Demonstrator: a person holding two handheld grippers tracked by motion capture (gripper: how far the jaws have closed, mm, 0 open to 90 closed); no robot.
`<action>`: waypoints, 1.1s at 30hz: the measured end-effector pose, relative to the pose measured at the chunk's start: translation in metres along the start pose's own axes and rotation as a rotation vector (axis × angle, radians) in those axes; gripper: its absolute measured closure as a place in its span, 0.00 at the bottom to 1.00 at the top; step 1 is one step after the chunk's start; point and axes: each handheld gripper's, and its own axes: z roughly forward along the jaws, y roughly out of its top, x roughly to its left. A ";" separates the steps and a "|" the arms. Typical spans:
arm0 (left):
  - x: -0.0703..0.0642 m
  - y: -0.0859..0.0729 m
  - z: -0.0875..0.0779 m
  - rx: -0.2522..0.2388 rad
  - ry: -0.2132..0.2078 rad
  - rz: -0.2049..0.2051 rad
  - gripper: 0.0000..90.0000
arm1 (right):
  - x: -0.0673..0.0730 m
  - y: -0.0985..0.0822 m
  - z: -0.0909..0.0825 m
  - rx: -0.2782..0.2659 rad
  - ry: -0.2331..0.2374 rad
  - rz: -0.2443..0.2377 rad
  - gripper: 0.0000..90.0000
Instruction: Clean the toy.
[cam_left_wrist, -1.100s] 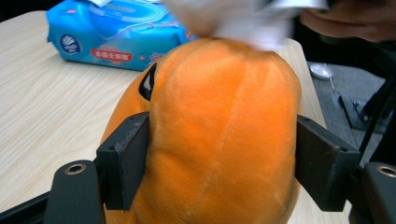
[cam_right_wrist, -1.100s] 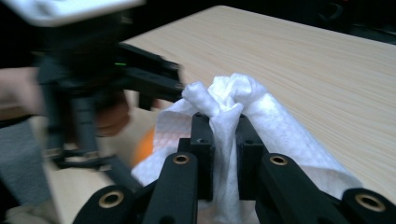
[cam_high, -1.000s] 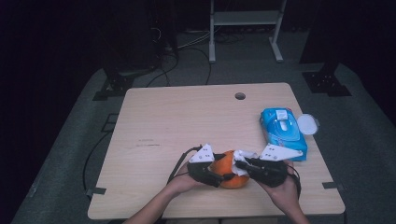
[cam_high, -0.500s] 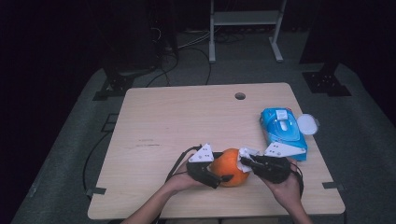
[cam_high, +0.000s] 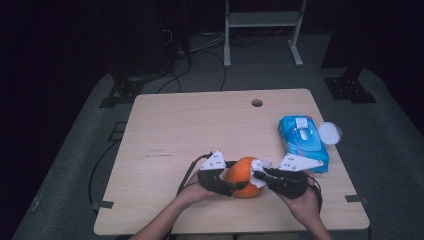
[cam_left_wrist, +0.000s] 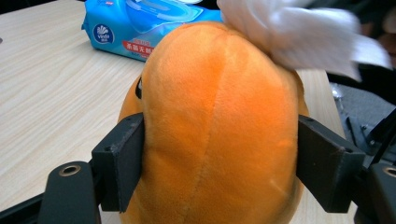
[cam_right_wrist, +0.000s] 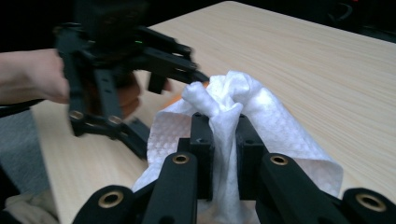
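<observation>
From my high view, the wooden table (cam_high: 200, 130) is lit softly from above while the room around it falls into near black. Shadows on it are faint, with no glare. In my left gripper view, the orange plush toy (cam_left_wrist: 210, 126) is sharp and evenly lit; the white wipe (cam_left_wrist: 299, 37) above it smears with motion blur. My right gripper view is softer, and the left gripper (cam_right_wrist: 116, 70) there is blurred.

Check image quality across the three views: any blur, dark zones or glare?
High view: table evenly lit, surroundings nearly black, no glare, slightly soft. Left gripper view: orange plush toy sharp between the pads, but the white wipe on top is motion-smeared. Right gripper view: the wipe and the right gripper clamping it are crisp; the left gripper and hand behind are blurred.
</observation>
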 end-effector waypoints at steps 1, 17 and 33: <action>0.000 0.000 0.000 0.000 -0.001 0.001 0.26 | -0.004 -0.001 -0.002 0.001 -0.012 0.009 0.89; -0.009 0.001 0.005 0.015 -0.007 0.044 0.24 | -0.017 0.002 -0.005 -0.025 -0.022 0.083 0.89; -0.018 0.002 0.008 0.028 -0.010 0.116 0.24 | 0.005 0.011 0.006 -0.018 0.014 0.005 0.89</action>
